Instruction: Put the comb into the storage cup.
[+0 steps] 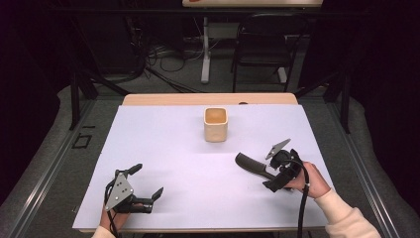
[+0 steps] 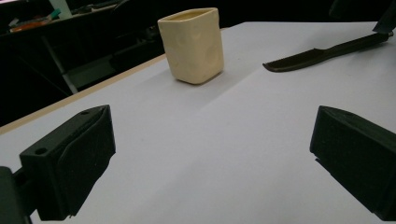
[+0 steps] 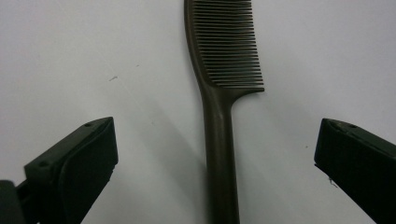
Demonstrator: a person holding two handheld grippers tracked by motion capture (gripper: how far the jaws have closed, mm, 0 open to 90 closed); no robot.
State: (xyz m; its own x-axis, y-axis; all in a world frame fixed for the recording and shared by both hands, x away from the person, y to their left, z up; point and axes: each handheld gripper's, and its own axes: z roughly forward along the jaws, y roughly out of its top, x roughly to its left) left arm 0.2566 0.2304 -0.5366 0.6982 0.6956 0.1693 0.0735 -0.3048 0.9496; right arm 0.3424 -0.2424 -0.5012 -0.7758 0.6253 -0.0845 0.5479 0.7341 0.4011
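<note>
A dark comb point(image 1: 250, 164) lies flat on the white sheet point(image 1: 173, 148), teeth end toward the middle of the table. My right gripper point(image 1: 270, 171) sits at its handle end. In the right gripper view the comb handle point(image 3: 219, 140) runs up between the two wide-apart jaws of the right gripper point(image 3: 218, 135), and neither pad touches it. A cream square cup point(image 1: 216, 125) stands upright at the far middle. My left gripper point(image 1: 147, 180) rests open near the front left, aimed at the cup point(image 2: 194, 44), with nothing between its jaws; the comb point(image 2: 317, 55) lies off to its right.
The sheet covers a wooden table point(image 1: 208, 99) whose far edge shows behind the cup. Beyond it stand a dark chair point(image 1: 262, 44) and a table leg point(image 1: 205, 49) with cables on the floor. Bare sheet stretches between the two grippers.
</note>
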